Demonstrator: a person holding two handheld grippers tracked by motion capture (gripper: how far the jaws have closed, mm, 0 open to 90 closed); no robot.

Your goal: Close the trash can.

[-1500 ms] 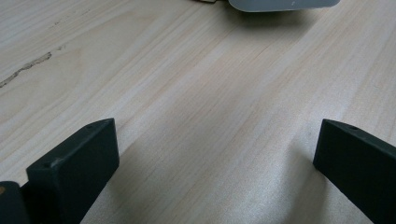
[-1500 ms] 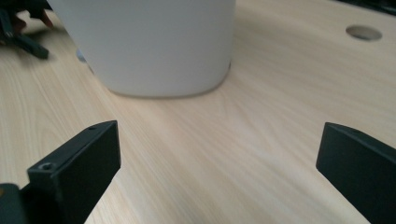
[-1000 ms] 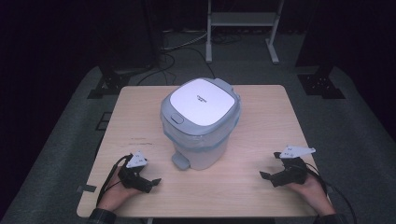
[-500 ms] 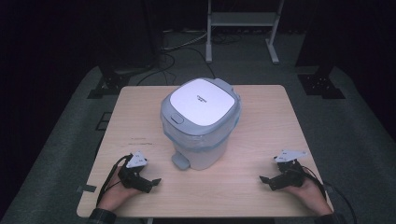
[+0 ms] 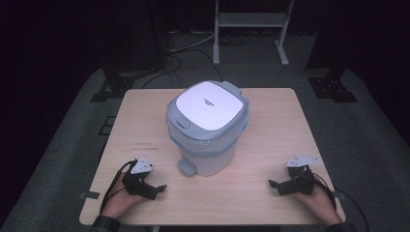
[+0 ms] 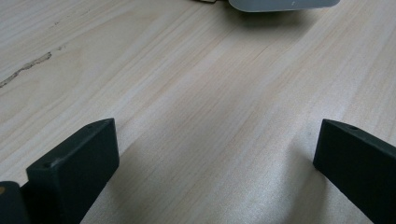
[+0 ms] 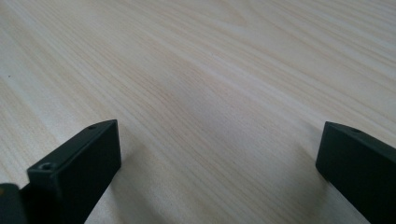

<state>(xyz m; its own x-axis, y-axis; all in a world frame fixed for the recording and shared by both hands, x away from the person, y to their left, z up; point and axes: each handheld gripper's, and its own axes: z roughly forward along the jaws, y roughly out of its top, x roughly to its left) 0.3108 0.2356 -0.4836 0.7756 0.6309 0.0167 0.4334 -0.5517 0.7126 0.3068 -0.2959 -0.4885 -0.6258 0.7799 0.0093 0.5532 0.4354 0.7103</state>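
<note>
Though printed, bin [image 5: 208, 130] lid [image 5: 209, 105] logo unreadable

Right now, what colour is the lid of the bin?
White, with a grey-blue rim around the lid; the high view shows it best.

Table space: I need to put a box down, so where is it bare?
Bare: the strips left and right of the bin, and the front edge between the left gripper and right gripper. Crowded: the middle of the table, where the bin stands.
</note>
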